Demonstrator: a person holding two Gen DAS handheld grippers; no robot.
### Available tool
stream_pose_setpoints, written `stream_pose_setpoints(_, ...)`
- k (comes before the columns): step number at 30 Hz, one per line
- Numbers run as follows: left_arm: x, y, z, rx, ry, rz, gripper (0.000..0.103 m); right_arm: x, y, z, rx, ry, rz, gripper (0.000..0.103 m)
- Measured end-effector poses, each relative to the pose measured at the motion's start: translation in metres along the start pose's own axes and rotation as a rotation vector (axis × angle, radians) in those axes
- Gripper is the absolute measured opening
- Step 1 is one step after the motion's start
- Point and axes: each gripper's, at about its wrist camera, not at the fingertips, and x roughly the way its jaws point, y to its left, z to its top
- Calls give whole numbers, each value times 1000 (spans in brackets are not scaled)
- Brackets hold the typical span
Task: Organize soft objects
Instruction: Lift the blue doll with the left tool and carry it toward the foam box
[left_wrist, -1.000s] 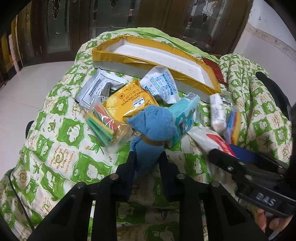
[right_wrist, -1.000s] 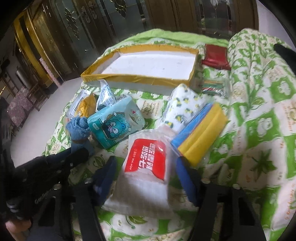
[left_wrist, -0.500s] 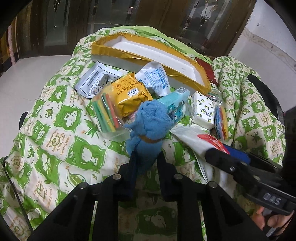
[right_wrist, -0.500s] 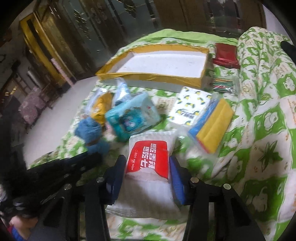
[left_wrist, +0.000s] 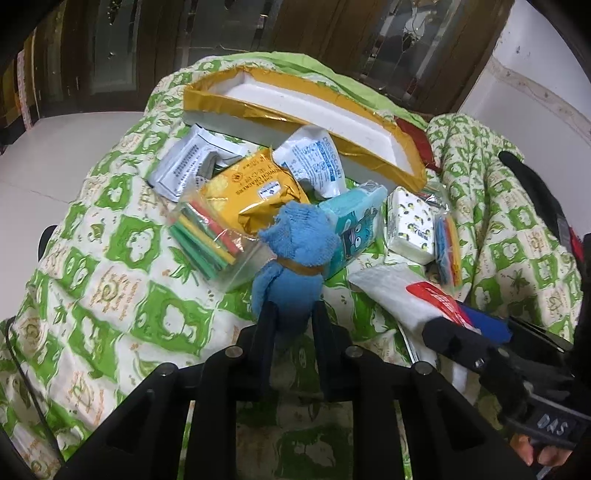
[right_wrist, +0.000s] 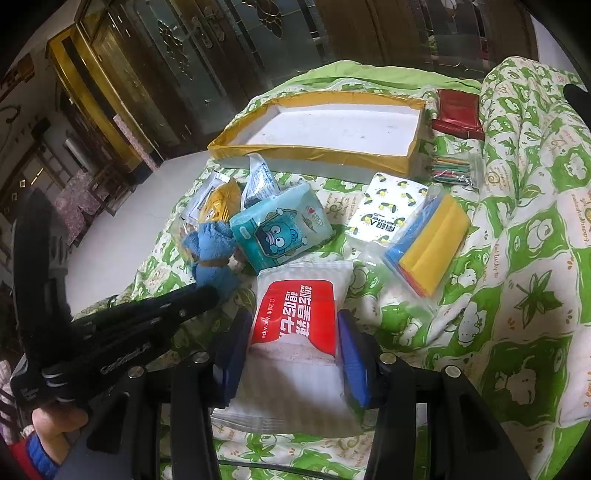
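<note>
The left tongs (left_wrist: 291, 314) are clamped on the lower end of a rolled blue towel (left_wrist: 295, 258), which stands up between the black fingers. The right tongs (right_wrist: 291, 343) are clamped on a white wet-wipe pack with a red label (right_wrist: 299, 314), a blue pad pressed to each side of it.

Both sit at the near edge of a pile on a green-and-white quilt (left_wrist: 110, 288). Behind the towel lie a clear bag of coloured strips (left_wrist: 207, 240), a yellow cracker bag (left_wrist: 251, 192) and a teal tissue pack (left_wrist: 354, 225). Right of the wipes are a white tissue pack with a lemon print (right_wrist: 391, 210) and a bag of blue and yellow cloths (right_wrist: 432, 243). At the far edge of the pile stands a shallow white tray with gold-taped rim (right_wrist: 314, 153), nothing in it, a red packet (right_wrist: 458, 110) beside its right corner.

The open room is the bare quilt left of the towel, running down to where the quilt drops off to the pale floor (left_wrist: 55, 147), and the quilt right of the cloths, where it rises in a fold. The two tongs are near each other, with only a narrow strip of quilt between them.

Against a second ago, the right tongs have closed in from a wide stance onto the wipe pack; the left tongs have tightened slightly on the towel. Nothing else in the pile has shifted.
</note>
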Motion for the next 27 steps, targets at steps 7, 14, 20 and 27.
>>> stream_pose_setpoints(7, 13, -4, 4, 18, 22, 14, 24, 2, 0, -1, 5, 9, 2, 51)
stream_pose_setpoints(14, 15, -2, 4, -4, 19, 30, 66, 1, 0, 0, 5, 7, 4, 51)
stream_pose_setpoints(20, 20, -5, 6, 14, 30, 38, 21, 2, -1, 0, 7, 8, 3, 51)
stream_pose_setpoints(27, 8, -8, 4, 25, -20, 5, 12, 0, -2, 1, 10, 2, 3, 51)
